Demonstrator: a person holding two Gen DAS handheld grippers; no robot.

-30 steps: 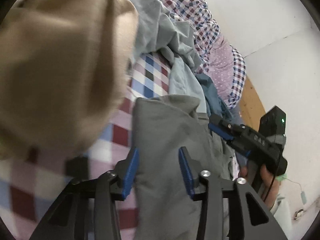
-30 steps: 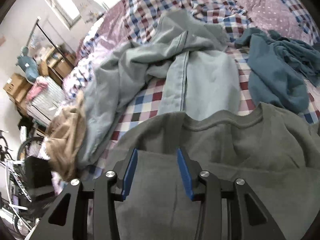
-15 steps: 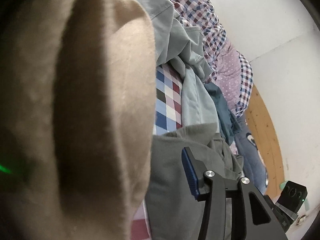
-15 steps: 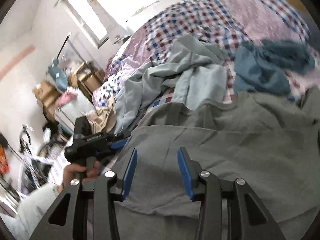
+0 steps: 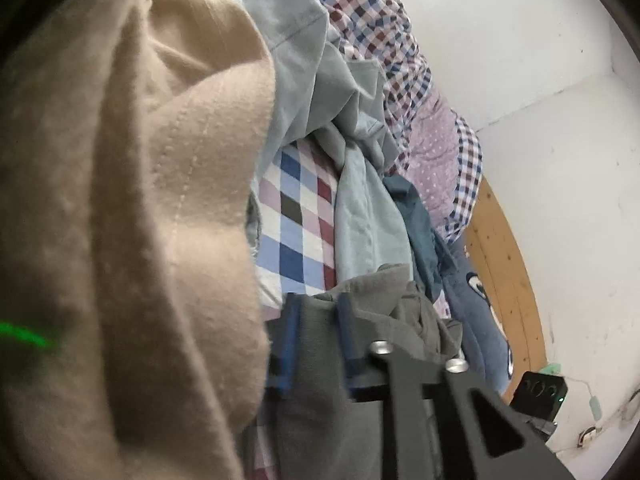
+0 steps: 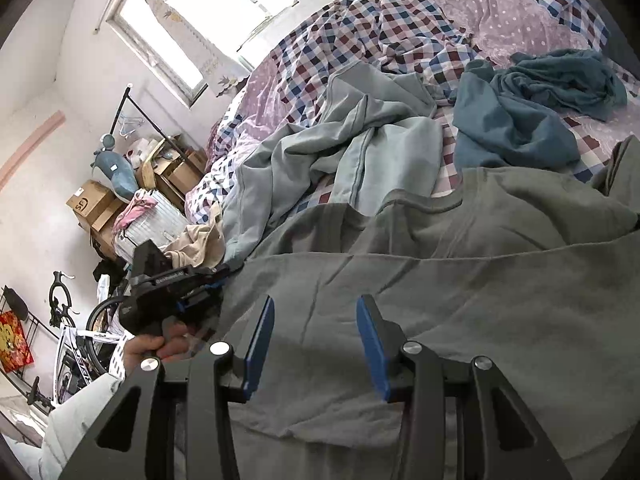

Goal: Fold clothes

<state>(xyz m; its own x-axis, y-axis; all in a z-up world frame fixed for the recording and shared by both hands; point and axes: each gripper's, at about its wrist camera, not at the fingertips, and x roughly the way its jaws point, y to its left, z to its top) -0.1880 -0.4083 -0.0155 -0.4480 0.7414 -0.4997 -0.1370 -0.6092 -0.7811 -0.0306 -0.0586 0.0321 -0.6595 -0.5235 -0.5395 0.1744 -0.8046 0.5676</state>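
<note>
Left tongs (image 5: 316,336) closing, pinching grey sweatshirt (image 6: 460,280) edge for folding; right tongs (image 6: 316,344) hovering half-open, empty.

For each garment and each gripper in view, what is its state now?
grey sweatshirt: spread on the bed, creased, not yet folded.
light blue garment: crumpled, unfolded.
dark teal garment: bunched, unfolded.
beige garment: heaped close to the left camera.
left gripper: jaws closing, grey sweatshirt edge between them.
right gripper: jaws open above the sweatshirt, holding nothing.
</note>
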